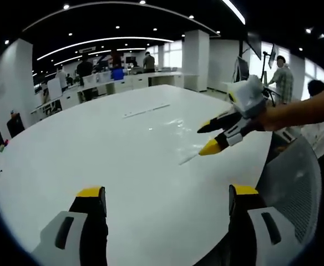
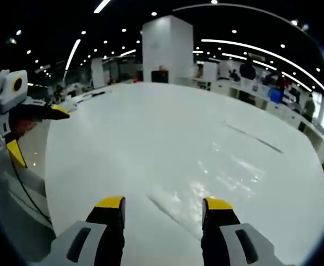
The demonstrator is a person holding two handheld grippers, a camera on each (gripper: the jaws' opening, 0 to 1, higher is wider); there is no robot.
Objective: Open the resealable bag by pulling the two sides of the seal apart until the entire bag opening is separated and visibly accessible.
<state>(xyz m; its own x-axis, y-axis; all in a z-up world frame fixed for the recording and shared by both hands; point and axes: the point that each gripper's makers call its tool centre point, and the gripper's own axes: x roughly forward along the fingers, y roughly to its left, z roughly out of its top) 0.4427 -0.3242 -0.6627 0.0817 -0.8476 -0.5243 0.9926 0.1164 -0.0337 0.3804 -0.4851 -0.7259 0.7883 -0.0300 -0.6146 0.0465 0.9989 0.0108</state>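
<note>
A clear resealable bag lies flat on the round white table; it is hard to make out except for glints and a thin edge line. My left gripper is open above the table's near part, well short of the bag. My right gripper, held by a bare arm, comes in from the right, open, its yellow tips just over the bag's near edge. In the right gripper view the bag lies just ahead of the open right gripper. The left gripper hangs open at the table's left edge.
A thin long strip lies farther back on the table, also seen as the strip. A grey mesh chair stands at the table's edge. Desks, a white pillar and several people are in the background.
</note>
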